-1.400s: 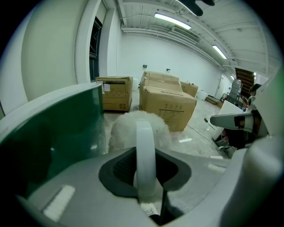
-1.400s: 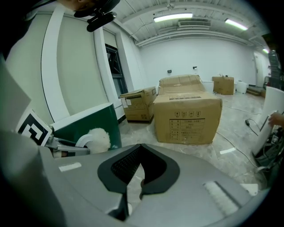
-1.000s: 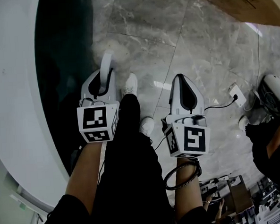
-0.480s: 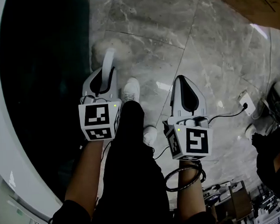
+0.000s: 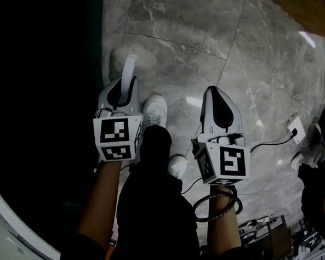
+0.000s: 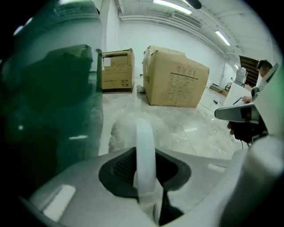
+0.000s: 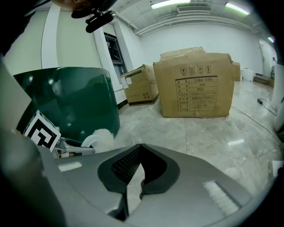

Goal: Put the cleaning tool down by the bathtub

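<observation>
- left gripper (image 5: 125, 82) clamped on the brush (image 6: 145, 150); its white handle runs out ahead past the tips
- fluffy head (image 5: 116, 61) sits just ahead of this gripper, low over the floor (image 5: 200, 36); contact with the floor unclear
- dark green tub (image 5: 46, 106) close on this gripper's left
- right gripper (image 5: 213, 93) level with the left one, off to its right and apart from it; jaws together, nothing between
- boxes (image 6: 173, 77) well ahead of both
</observation>
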`<action>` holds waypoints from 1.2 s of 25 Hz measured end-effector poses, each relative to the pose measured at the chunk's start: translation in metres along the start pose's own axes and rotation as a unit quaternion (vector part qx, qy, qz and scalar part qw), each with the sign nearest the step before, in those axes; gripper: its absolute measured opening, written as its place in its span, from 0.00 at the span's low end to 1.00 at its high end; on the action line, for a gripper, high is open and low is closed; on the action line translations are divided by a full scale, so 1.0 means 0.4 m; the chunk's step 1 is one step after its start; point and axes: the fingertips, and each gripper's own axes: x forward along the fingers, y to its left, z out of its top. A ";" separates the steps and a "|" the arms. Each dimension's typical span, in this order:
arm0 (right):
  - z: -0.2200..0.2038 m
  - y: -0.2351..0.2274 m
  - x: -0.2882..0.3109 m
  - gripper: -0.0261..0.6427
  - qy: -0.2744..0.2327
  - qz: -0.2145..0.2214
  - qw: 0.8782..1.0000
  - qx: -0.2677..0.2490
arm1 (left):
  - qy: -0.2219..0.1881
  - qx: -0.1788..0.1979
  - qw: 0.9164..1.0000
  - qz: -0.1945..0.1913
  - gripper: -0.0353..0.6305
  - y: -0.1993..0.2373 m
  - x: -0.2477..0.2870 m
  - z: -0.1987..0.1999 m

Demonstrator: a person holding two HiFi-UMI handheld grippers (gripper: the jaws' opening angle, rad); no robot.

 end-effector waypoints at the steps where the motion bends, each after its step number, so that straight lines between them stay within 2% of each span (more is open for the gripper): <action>1: -0.011 -0.001 0.013 0.05 0.001 0.001 1.000 0.001 | 0.001 0.001 1.000 0.000 0.17 0.002 0.013 -0.011; 12: -0.157 -0.025 0.117 0.05 0.013 0.006 1.000 -0.003 | 0.011 0.016 1.000 -0.002 0.17 0.030 0.144 -0.131; 17: -0.206 -0.032 0.144 0.05 0.020 0.005 1.000 0.006 | 0.019 0.011 1.000 0.003 0.17 0.040 0.181 -0.178; 23: -0.252 -0.031 0.171 0.05 0.030 0.004 0.999 0.007 | 0.034 0.001 0.999 -0.005 0.17 0.039 0.221 -0.234; 27: -0.277 -0.027 0.186 0.05 0.032 0.005 0.999 0.008 | 0.037 0.015 0.999 -0.008 0.17 0.043 0.235 -0.264; 30: -0.293 -0.024 0.193 0.05 0.034 0.004 0.999 0.009 | 0.036 0.011 0.999 -0.008 0.17 0.048 0.243 -0.278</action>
